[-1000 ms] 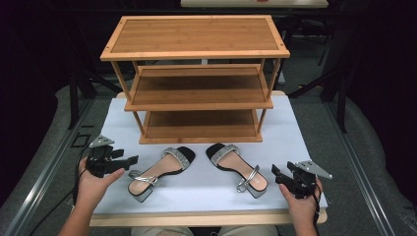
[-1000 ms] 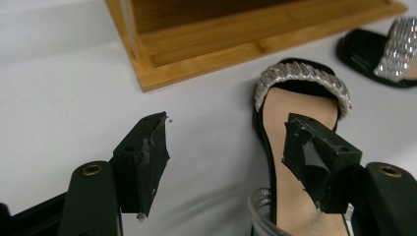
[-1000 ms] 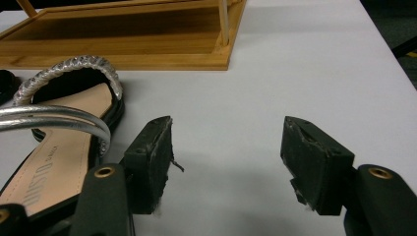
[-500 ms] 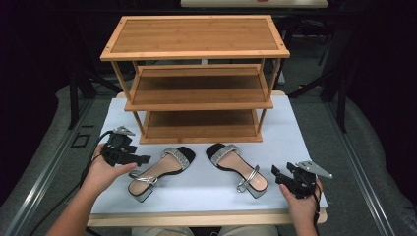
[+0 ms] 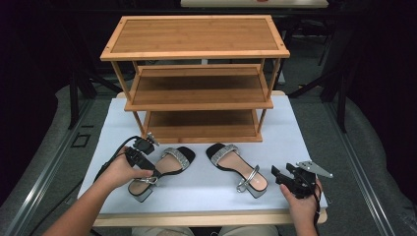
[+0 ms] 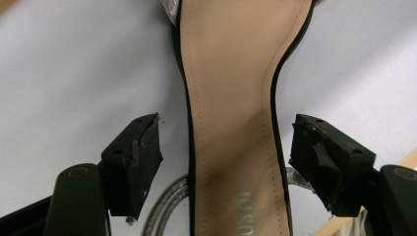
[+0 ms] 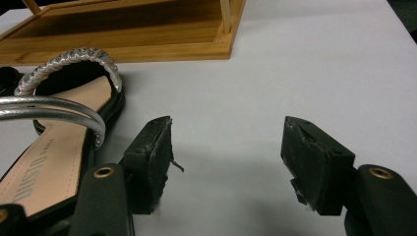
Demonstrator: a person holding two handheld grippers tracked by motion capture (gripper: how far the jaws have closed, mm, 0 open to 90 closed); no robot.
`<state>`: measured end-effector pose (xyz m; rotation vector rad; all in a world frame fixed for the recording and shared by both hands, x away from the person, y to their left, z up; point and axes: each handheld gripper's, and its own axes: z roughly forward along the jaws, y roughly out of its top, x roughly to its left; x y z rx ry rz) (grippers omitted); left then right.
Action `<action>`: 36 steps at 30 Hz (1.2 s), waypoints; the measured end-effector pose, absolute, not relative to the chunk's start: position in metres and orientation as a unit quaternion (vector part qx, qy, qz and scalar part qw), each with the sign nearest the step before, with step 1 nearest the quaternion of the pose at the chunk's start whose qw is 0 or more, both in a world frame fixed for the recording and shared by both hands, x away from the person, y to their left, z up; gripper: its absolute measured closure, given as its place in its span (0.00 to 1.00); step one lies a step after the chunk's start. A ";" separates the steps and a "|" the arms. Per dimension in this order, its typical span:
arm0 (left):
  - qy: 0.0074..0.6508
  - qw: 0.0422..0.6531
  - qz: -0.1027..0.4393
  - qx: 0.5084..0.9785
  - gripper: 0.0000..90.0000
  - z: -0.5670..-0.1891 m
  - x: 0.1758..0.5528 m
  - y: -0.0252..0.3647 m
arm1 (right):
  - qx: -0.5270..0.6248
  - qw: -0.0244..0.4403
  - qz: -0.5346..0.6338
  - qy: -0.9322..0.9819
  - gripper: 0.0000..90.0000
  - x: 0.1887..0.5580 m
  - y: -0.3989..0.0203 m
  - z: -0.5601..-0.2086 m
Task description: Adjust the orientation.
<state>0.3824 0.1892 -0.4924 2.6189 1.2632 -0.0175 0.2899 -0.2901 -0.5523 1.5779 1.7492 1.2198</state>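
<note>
High view: my left gripper (image 5: 156, 173) hangs over the left sandal (image 5: 162, 170) at about seven o'clock on the white tabletop (image 5: 295, 132), while my right gripper (image 5: 279, 176) rests near five o'clock, just beside the heel of the right sandal (image 5: 238, 168) and not touching it. Both sandals lie side by side (toes toward the shelf, heels toward me) in front of the wooden shoe rack (image 5: 196, 78), which stands at twelve o'clock with all three shelves bare.

From the left gripper view, my jaws straddle the narrow waist of the left sandal's tan insole (image 6: 231, 123); they have just been opening and now stand wide, with white table showing between each pad and the black sole edge, so nothing is gripped. A loop of the silver ankle strap (image 6: 164, 209) curls by the left pad.

From the right gripper view, my jaws are parted over bare tabletop with nothing between them. The right sandal (image 7: 54, 147) lies at nine o'clock of them, its silver ankle strap (image 7: 54, 110) arching over the insole and its glittery toe band (image 7: 74, 61) beyond, near the rack's bottom board (image 7: 123, 34)
</note>
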 end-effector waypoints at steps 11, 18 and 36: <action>0.442 0.068 -0.048 0.893 0.35 -0.501 0.389 0.184 | 0.575 0.235 0.443 0.646 0.40 0.291 -0.288 -0.553; 0.435 0.047 -0.054 0.898 0.43 -0.506 0.392 0.177 | 0.578 0.232 0.445 0.644 0.40 0.291 -0.289 -0.553; 0.437 -0.015 -0.070 0.897 0.46 -0.511 0.402 0.167 | 0.576 0.227 0.450 0.643 0.40 0.292 -0.288 -0.555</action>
